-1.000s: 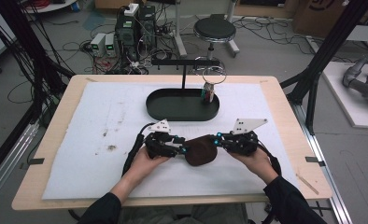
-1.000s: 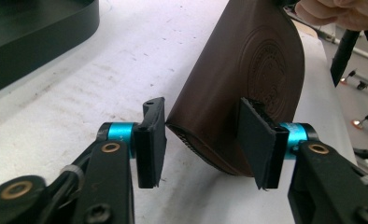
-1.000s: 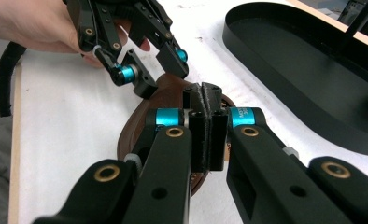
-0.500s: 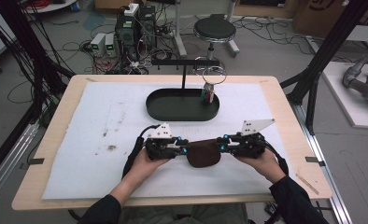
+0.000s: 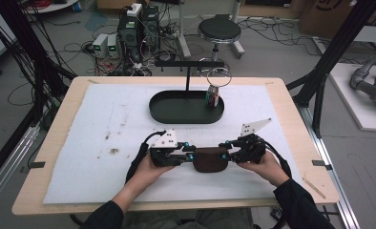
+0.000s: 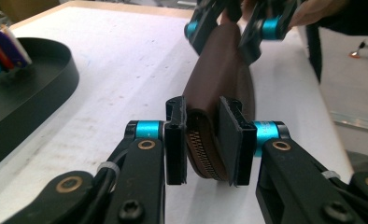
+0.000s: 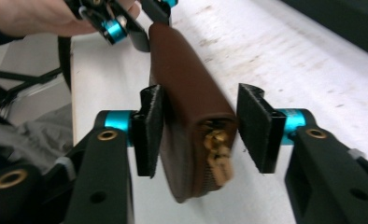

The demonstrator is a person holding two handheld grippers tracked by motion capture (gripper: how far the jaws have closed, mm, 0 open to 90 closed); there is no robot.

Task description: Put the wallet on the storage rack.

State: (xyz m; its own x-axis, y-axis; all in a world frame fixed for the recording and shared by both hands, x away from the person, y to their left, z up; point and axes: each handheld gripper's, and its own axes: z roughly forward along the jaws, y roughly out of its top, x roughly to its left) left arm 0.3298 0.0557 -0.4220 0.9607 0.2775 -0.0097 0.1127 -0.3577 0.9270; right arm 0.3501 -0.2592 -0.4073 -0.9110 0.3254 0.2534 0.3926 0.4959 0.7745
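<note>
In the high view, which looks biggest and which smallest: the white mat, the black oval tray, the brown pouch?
1. white mat
2. black oval tray
3. brown pouch
The gaps are clear, so nearness does not change the order.

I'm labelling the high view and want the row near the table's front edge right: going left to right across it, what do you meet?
Left hand → left gripper, shut on the brown zip pouch → the pouch itself → right gripper, jaws just opening with the pouch's end between them → right hand.
</note>
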